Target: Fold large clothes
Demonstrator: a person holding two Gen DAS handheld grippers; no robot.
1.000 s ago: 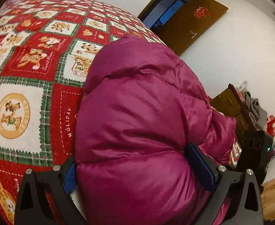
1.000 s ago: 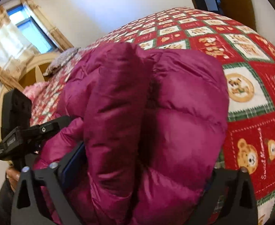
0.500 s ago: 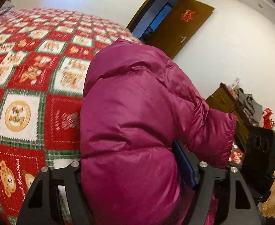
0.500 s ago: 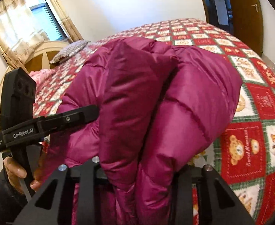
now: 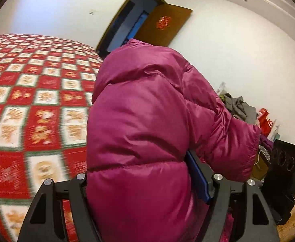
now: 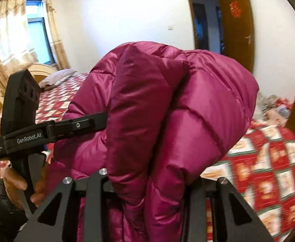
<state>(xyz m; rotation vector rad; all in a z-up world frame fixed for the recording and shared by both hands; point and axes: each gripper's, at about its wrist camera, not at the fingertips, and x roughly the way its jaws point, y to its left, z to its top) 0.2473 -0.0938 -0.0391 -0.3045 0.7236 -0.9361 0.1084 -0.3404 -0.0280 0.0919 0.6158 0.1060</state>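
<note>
A magenta puffer jacket (image 5: 147, 133) is folded into a thick bundle and held up above the bed. My left gripper (image 5: 145, 183) is shut on its near edge, with puffy fabric bulging between the fingers. In the right wrist view the same jacket (image 6: 187, 104) fills the middle. My right gripper (image 6: 145, 179) is shut on a thick fold of it. The left gripper (image 6: 52, 131) shows there at the left, reaching into the jacket's side, held by a hand.
The bed (image 5: 26, 104) has a red, green and white patchwork cover (image 6: 268, 171). An open brown door (image 5: 163, 28) stands behind. A cluttered dresser (image 5: 248, 113) is at the right. A headboard and pillow (image 6: 54, 78) lie by the curtained window (image 6: 34, 30).
Both grippers closed on the jacket and lifted it off the bed. The views tilted up, so more wall, door and window show now.
</note>
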